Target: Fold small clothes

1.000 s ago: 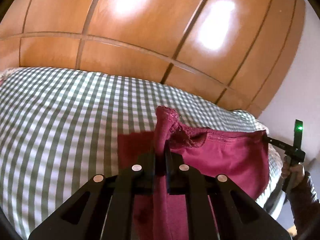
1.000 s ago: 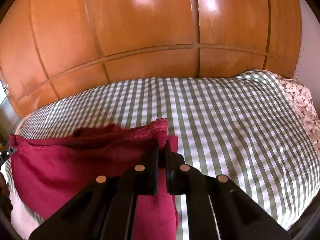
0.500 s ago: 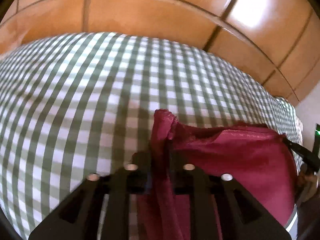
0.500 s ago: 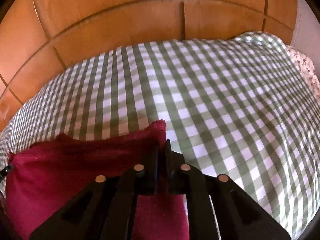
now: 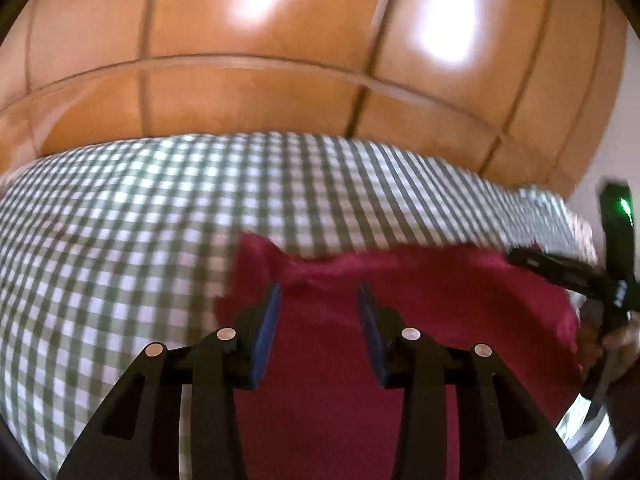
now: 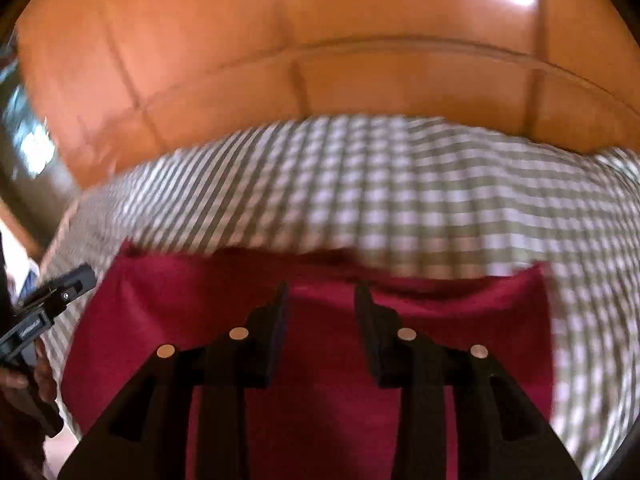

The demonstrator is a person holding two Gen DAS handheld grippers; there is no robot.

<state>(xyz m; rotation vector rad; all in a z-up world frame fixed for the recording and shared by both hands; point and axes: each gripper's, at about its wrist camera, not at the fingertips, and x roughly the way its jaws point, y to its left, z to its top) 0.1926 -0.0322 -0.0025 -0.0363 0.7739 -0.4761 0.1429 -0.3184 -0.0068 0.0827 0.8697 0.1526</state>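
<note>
A small dark red garment (image 5: 420, 320) lies flat on the green-and-white checked bed cover (image 5: 140, 220). My left gripper (image 5: 318, 296) is open and empty, just above the garment's near left part. The garment also shows in the right wrist view (image 6: 460, 320), where my right gripper (image 6: 322, 294) is open and empty above its middle. The right gripper's body (image 5: 560, 272) shows at the right edge of the left wrist view. The left gripper's body (image 6: 48, 300) shows at the left edge of the right wrist view. Both views are blurred.
Glossy orange-brown wardrobe doors (image 5: 280, 60) rise behind the bed. The checked cover (image 6: 400, 192) stretches beyond the garment on all far sides. A white wall (image 5: 624, 100) stands at the far right.
Both grippers have opened and let go of the red garment's top corners. The garment has dropped flat onto the bed cover. Both cameras have tilted back up.
</note>
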